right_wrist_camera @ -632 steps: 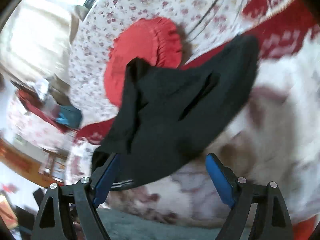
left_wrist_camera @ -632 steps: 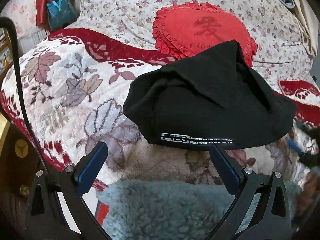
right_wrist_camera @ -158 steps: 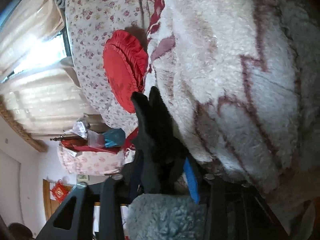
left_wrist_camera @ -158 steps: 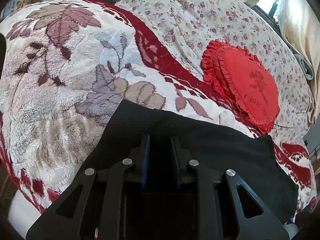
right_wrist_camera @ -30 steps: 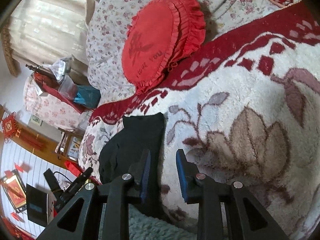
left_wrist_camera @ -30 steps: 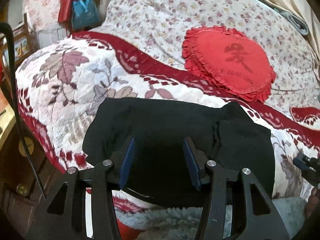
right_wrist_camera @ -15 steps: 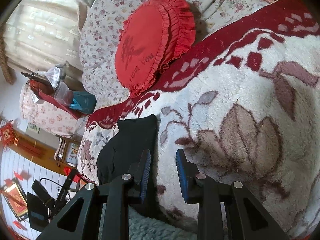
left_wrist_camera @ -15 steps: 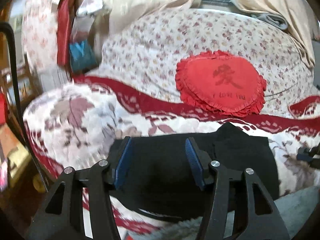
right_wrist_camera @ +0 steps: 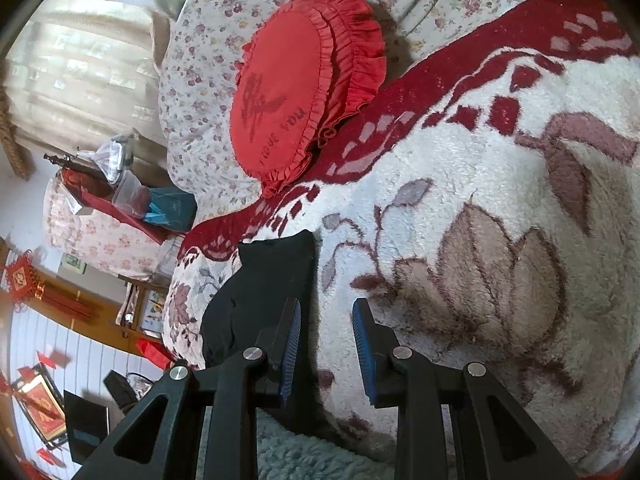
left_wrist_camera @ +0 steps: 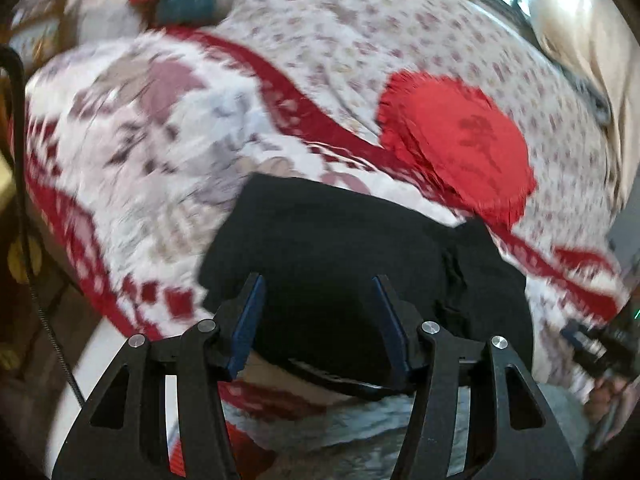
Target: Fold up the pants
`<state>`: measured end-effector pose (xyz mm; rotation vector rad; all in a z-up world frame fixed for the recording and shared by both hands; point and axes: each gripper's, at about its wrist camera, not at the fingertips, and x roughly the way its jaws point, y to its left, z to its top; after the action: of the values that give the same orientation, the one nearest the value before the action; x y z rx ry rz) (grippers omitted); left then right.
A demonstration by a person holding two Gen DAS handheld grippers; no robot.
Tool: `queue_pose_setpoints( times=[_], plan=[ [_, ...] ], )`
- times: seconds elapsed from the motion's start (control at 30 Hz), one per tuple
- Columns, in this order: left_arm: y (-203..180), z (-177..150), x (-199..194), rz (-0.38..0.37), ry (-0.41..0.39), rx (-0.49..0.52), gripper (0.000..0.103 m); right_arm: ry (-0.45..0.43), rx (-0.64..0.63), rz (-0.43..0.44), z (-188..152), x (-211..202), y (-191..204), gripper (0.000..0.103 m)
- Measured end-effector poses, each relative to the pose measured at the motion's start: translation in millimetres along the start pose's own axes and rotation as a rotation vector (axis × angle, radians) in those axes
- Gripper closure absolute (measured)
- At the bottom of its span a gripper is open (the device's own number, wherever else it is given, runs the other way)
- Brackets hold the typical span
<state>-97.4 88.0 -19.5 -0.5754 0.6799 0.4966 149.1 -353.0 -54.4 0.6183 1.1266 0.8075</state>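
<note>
Bed covered by a fleecy white blanket (right_wrist_camera: 500, 216) with maroon border and leaf print; beyond it a small-flowered quilt (left_wrist_camera: 360, 52) bunched at the far side. Red heart-shaped ruffled cushion (right_wrist_camera: 296, 92) rests on the quilt, its lower edge at the blanket's maroon band. Left-wrist view is motion-blurred.

Black pants (left_wrist_camera: 348, 248) lie folded into a compact, roughly rectangular bundle on the blanket near its front edge, just short of the cushion. A seam or fold line runs down the right third of the bundle. In the right-wrist view the same bundle shows edge-on as a narrow dark shape to the left of the fingers.

Left gripper (left_wrist_camera: 320, 312): blue-padded fingers spread apart, hanging over the near part of the pants; nothing pinched between the pads, cloth visible in the gap but whether they touch it cannot be told.

Right gripper (right_wrist_camera: 325, 340): fingers set fairly close together with a clear gap, only blanket pile showing between them. Left finger sits just beside the right edge of the pants; contact cannot be told. It also shows at the far right edge of the left-wrist view, blurred.

Curtained window (right_wrist_camera: 80, 60) at far left.
</note>
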Motion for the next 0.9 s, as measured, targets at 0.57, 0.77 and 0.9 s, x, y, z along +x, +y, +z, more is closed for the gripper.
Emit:
queue_pose_setpoints(
  times=[0.57, 0.77, 0.9],
  plan=[
    [111.5, -28.5, 46.3, -0.348, 0.204, -0.745, 0.048, -0.002, 0.027, 0.031, 1.2, -1.2, -6.3, 0.077],
    [125.4, -38.0, 55.7, -0.42, 0.181, -0.86, 0.045, -0.001, 0.023, 0.027, 0.8, -1.2, -7.3, 0.077],
    [125.6, -34.4, 51.3, -0.517, 0.131, -0.891, 0.045, -0.001, 0.024, 0.027, 1.3, -1.2, -7.0, 0.077]
  ],
)
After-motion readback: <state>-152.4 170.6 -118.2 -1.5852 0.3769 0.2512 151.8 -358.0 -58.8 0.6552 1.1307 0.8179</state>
